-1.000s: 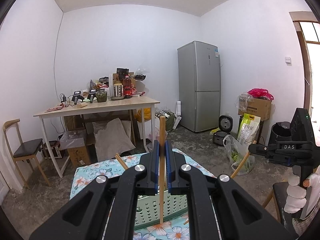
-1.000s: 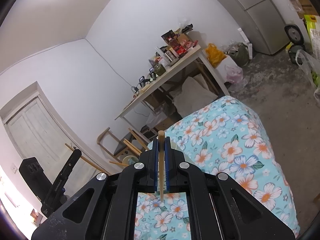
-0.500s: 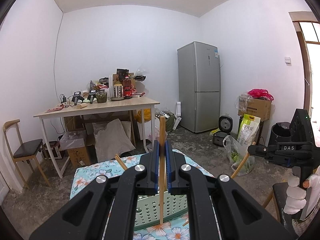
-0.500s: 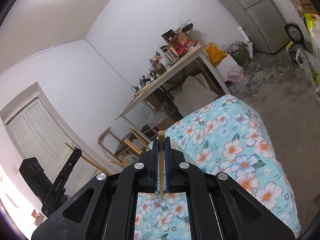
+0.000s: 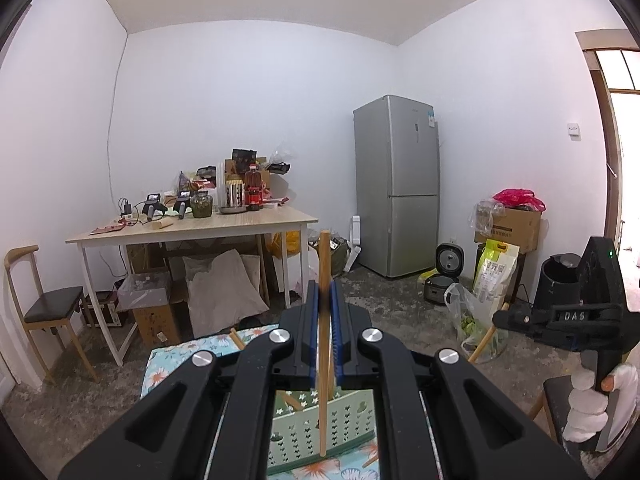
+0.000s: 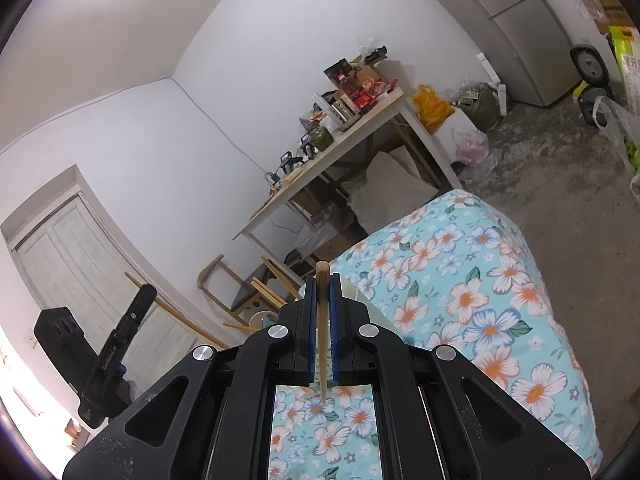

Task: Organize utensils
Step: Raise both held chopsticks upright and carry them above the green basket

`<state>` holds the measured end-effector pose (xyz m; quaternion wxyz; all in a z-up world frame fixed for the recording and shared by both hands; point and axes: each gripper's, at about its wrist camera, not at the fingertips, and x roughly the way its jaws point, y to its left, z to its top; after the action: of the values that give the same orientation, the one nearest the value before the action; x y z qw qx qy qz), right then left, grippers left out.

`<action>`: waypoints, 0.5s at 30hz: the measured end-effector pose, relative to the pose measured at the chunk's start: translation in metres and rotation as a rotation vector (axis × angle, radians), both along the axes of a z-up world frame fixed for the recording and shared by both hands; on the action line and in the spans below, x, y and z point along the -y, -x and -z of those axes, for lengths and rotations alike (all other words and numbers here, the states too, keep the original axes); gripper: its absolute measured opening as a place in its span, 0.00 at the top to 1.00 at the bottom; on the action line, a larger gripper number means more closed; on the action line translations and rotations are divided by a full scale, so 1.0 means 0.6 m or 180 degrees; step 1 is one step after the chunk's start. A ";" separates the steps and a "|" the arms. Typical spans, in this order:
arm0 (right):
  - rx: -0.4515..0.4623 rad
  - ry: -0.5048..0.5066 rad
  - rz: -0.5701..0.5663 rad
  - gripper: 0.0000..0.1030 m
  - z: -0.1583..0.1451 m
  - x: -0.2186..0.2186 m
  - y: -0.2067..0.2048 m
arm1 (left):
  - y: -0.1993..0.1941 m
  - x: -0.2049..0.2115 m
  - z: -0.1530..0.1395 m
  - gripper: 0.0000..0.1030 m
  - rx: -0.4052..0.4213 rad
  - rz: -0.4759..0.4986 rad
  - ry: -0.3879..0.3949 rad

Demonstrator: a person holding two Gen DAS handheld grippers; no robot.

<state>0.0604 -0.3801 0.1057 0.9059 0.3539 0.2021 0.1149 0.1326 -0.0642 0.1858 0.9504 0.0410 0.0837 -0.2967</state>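
Left gripper (image 5: 325,332) pinched tight on a wooden chopstick (image 5: 323,344), long axis upright across the pads, top end above the fingertips, lower end over the green perforated basket (image 5: 352,428). Right gripper (image 6: 322,332) likewise clamped on a second chopstick (image 6: 321,336), upright, lower tip above the floral cloth (image 6: 460,300).

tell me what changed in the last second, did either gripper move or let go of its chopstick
Nothing visibly changed. The left gripper is shut on its chopstick above the green basket, and the right gripper is shut on its chopstick over the floral cloth, both just as a second ago.
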 end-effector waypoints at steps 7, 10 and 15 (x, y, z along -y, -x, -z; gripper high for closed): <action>0.0000 -0.0009 -0.0020 0.96 -0.007 -0.011 -0.002 | -0.021 0.007 -0.018 0.95 0.0065 0.0006 0.0083; -0.0003 -0.0012 -0.0020 0.96 -0.008 -0.012 -0.004 | -0.033 0.008 -0.026 0.95 0.0097 -0.0017 0.0133; -0.0040 -0.0052 -0.0043 0.96 -0.006 -0.017 -0.009 | -0.062 0.014 -0.038 0.95 0.0172 -0.0047 0.0172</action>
<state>0.0658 -0.3700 0.1091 0.9010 0.3605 0.2092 0.1205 0.1696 -0.0724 0.2085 0.9552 0.0226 0.0503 -0.2906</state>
